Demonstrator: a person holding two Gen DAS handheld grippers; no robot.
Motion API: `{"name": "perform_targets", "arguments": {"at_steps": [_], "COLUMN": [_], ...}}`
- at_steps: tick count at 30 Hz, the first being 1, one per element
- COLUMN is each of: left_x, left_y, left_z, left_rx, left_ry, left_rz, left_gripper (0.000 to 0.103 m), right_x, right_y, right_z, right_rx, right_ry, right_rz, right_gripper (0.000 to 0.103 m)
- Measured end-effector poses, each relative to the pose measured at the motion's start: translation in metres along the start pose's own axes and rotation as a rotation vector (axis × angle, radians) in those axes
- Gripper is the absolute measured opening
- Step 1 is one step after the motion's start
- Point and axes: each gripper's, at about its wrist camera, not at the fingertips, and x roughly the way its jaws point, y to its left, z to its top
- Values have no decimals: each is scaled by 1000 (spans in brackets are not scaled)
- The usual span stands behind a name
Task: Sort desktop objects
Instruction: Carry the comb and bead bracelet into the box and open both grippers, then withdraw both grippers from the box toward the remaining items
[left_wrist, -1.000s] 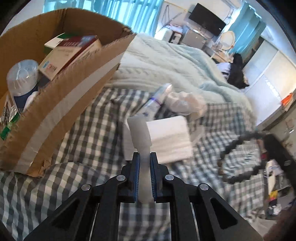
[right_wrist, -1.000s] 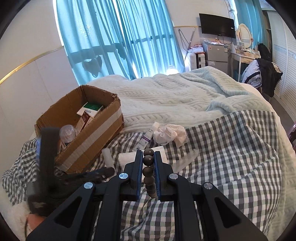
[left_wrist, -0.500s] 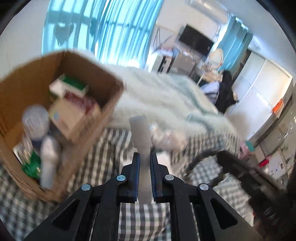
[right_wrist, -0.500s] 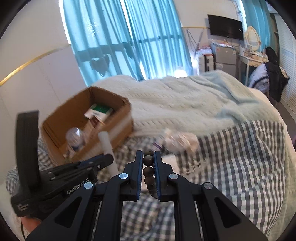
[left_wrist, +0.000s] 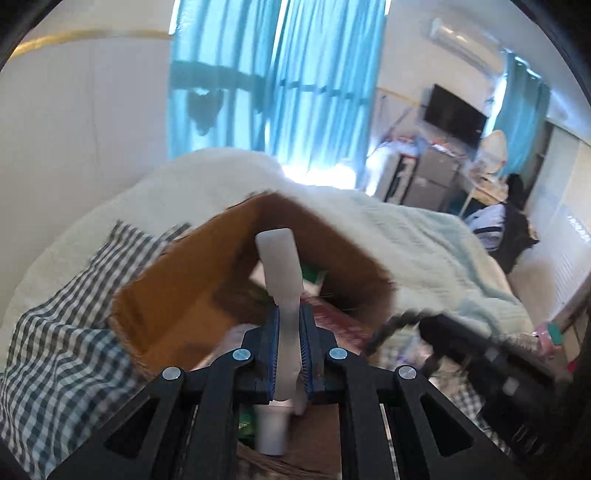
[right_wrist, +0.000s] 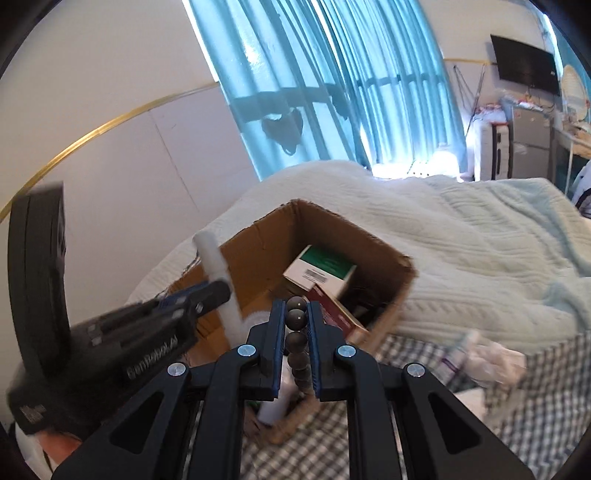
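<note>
The left gripper has its jaws pinching a translucent white tube, which stands upright at the centre of the left wrist frame, over the open cardboard box. In the right wrist view the same tube shows at left centre, tilted, above the box's near left wall. The right gripper has its jaws pinching a string of dark round beads at lower centre of its frame, in front of the box. Inside the box lies a green and white carton on a dark red one. The box sits on a bed, on a checked cloth beside a pale knitted blanket
</note>
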Motion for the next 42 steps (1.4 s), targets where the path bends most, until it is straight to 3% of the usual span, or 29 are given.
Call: {"name": "perform_targets", "arguments": {"at_steps": [3,5,6,9,10,11,15,18,23,32,42], "left_x": [20,33,35,34,29,21,4,-5,-22,-18,60], "left_y": [21,25,26,19,16,10,-19,-49,-95,-149,-195], "left_z": [-3,-6,-10,-21,-24,-27,-33,-39,-59,-91,-144], "left_rx": [-39,-36,-33,-13,-9,5,94,157,252,292,414], "left_ry": [27,58,67,52,26,-16,-56,-82,-79,12,151], "left_rz": [5,15,16,15,14,5,1,6,-70,-144,-137], "left_gripper": [11,14,24,79,85,85,92,98,99,102,102], "right_x": [26,30,29,20,15,8,-23,-52,-92,-132,-99], "right_y": [-2,-10,-15,-32,-38,-44,-62,-73,-94,-156,-222], "right_z": [10,16,18,21,20,17,0,-14,-28,-73,-115], "right_rx": [21,59,81,106,102,95,81,99,111,214,336], "right_ry": [5,-8,-25,-46,-52,-59,-58,-71,-73,-17,86], "right_rz": [4,16,24,-5,-42,-73,-196,-217,-287,-386,-395], "right_gripper": [15,63,68,68,68,68,68,68,68,68,68]}}
